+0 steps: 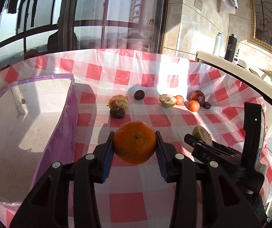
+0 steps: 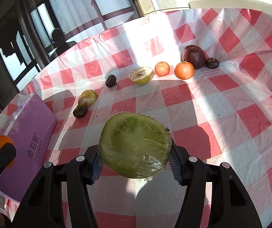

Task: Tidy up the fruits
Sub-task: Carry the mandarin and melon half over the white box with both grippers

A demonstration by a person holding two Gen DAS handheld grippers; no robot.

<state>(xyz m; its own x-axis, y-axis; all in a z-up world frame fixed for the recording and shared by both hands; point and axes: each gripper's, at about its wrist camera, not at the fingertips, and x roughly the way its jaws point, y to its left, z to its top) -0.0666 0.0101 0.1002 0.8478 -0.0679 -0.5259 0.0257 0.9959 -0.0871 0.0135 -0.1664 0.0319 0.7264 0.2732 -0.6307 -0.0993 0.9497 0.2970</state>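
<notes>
Left tongs [image 1: 135, 142] clamped on my orange [image 1: 134, 142], right tongs [image 2: 135, 156] clamped on wrapped melon [image 2: 135, 145], both lifted, presumably bound for the box [image 1: 21, 114].

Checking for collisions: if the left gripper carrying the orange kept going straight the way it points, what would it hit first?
Probably the dark wrinkled fruit on the checked tablecloth, just ahead of the left gripper and its orange, with the plastic-wrapped fruit right behind it. Depth is hard to judge through the fisheye.
</notes>
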